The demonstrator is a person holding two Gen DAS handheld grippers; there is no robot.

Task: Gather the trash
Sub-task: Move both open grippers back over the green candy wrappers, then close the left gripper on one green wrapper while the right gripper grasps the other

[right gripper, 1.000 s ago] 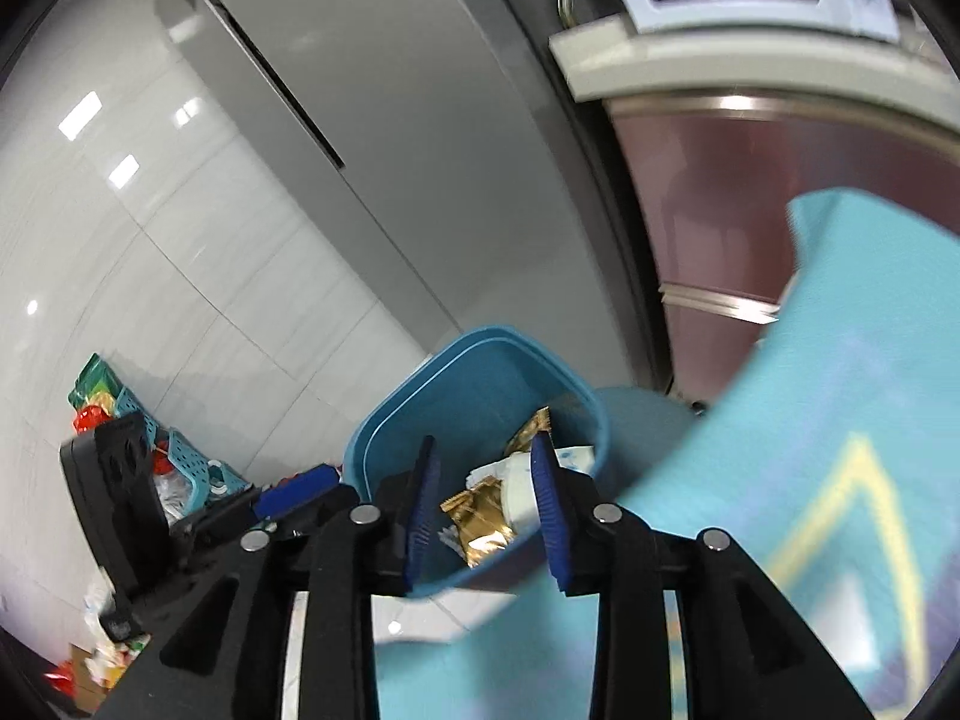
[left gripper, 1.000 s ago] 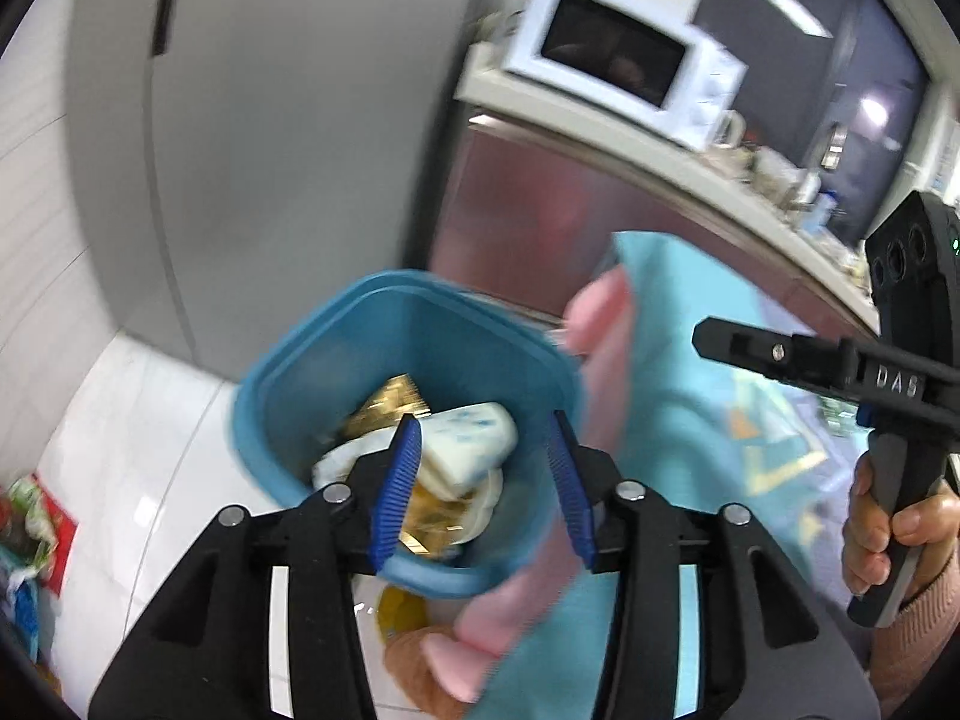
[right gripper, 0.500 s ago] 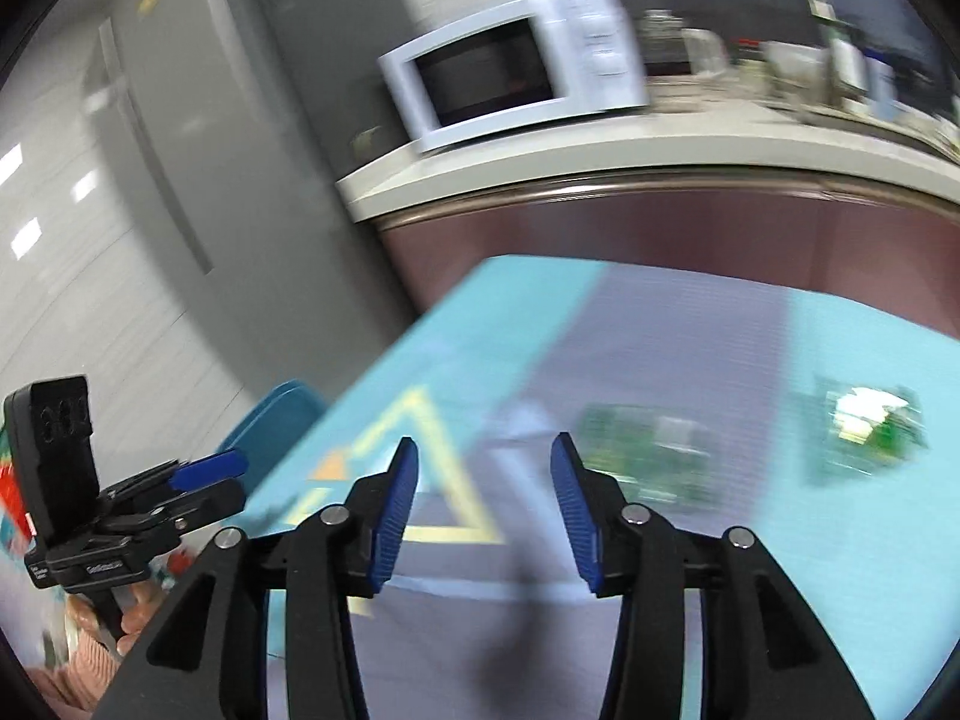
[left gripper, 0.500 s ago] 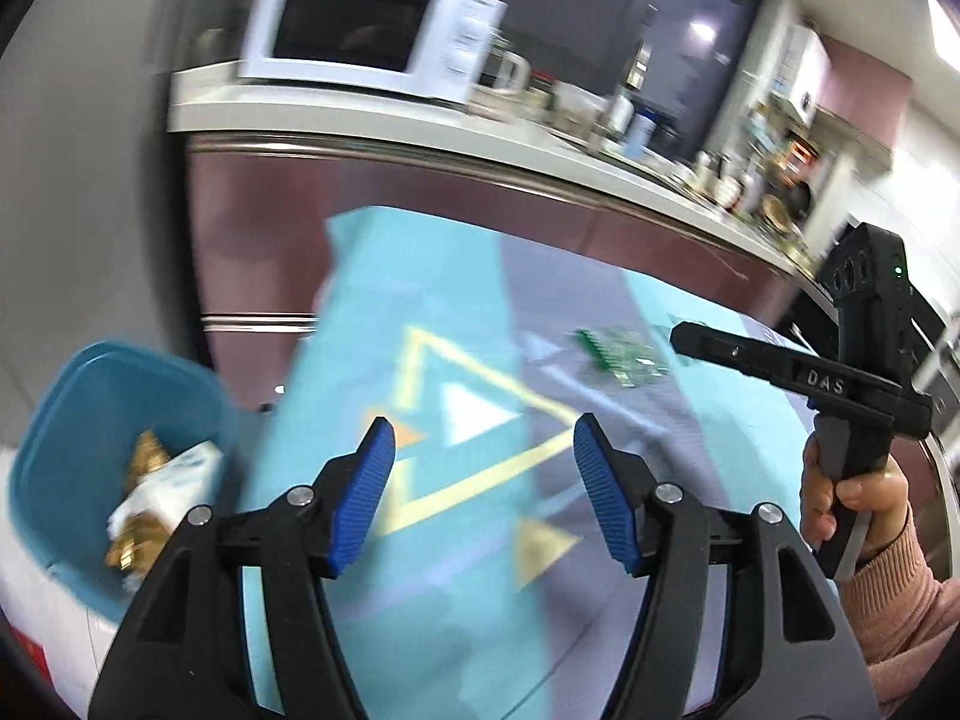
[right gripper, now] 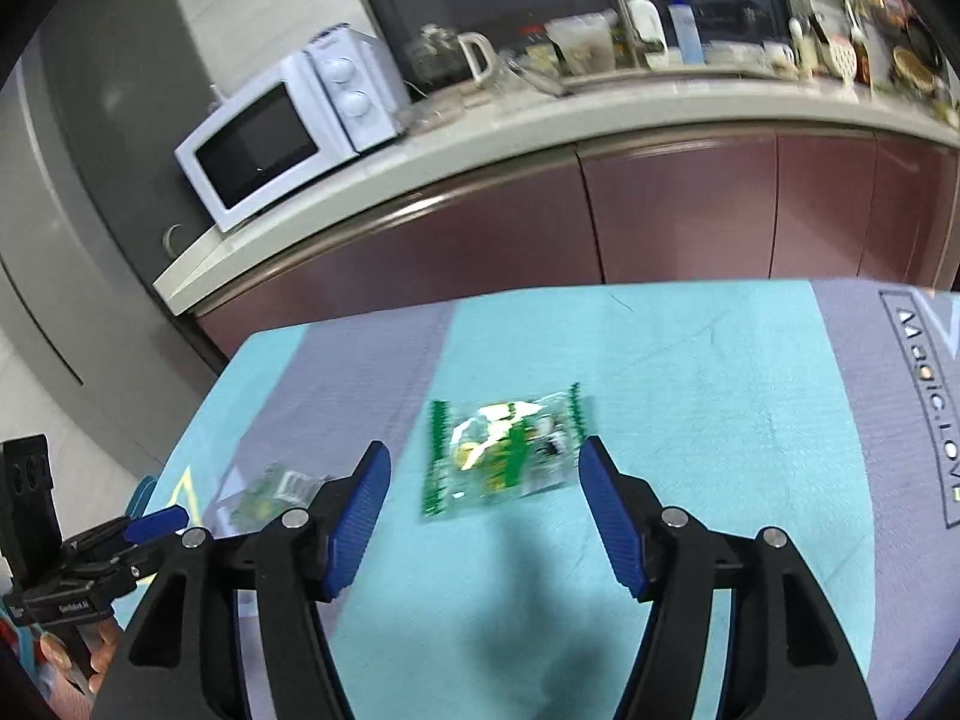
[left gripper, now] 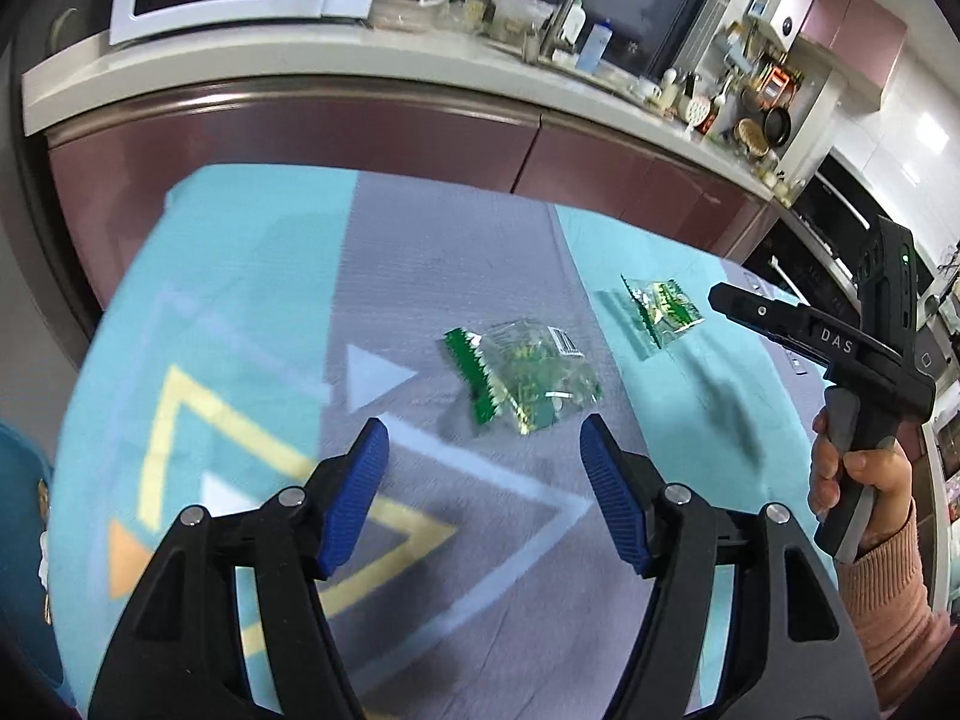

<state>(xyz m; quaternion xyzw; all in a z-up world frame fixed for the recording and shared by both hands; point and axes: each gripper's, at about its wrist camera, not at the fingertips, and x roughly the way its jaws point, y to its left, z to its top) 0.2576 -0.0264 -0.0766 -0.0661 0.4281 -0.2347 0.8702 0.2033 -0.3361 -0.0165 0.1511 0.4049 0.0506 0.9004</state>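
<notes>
**Over the table: 2 wrappers left, 2 grippers lined up**

On the patterned tablecloth (left gripper: pixel 252 276), at its far left edge, a sliver of the blue bin (left gripper: pixel 21 480) shows, probably set there to take the trash. The left gripper (left gripper: pixel 483 480) hangs above the near wrapper (left gripper: pixel 522 381), its jaws just opened wide, nothing between them, seemingly readied for that pick. Further right, the second wrapper (right gripper: pixel 501 450) lies flat on the cloth, apart from the first. The right gripper (right gripper: pixel 480 501) points down at it, jaws likewise just spread and empty.
</notes>
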